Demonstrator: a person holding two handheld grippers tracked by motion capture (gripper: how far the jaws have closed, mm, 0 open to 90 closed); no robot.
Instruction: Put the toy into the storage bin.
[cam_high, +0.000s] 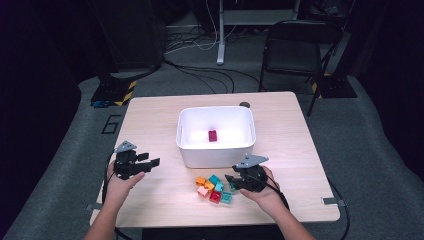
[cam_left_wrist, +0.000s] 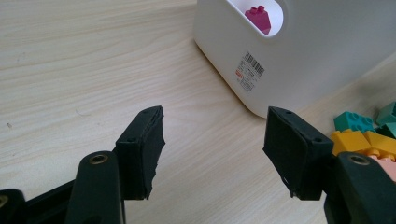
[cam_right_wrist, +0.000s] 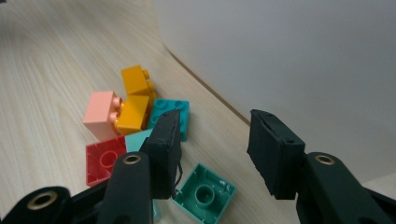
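Note:
A white bin (cam_high: 216, 148) stands mid-table with one magenta brick (cam_high: 213, 135) inside it. In front of it lies a small pile of bricks (cam_high: 212, 189): orange (cam_right_wrist: 135, 81), pink (cam_right_wrist: 100, 114), teal (cam_right_wrist: 170, 112), red (cam_right_wrist: 105, 161) and a green one (cam_right_wrist: 205, 191) lying upside down. My right gripper (cam_high: 231, 182) hangs low at the pile's right edge. Its jaws are open around bare table beside the bin wall (cam_right_wrist: 289, 56), one jaw over the bricks, nothing gripped (cam_right_wrist: 215, 135). My left gripper (cam_high: 149, 160) rests left of the bin, open and empty (cam_left_wrist: 215, 135).
The left gripper view takes in the bin's labelled corner (cam_left_wrist: 299, 56), the magenta brick (cam_left_wrist: 258, 17) through the handle cut-out, and teal (cam_left_wrist: 355, 121) and orange (cam_left_wrist: 359, 140) bricks at the right. A folding chair (cam_high: 295, 47) stands beyond the table. Bare wood stretches on the table's left side.

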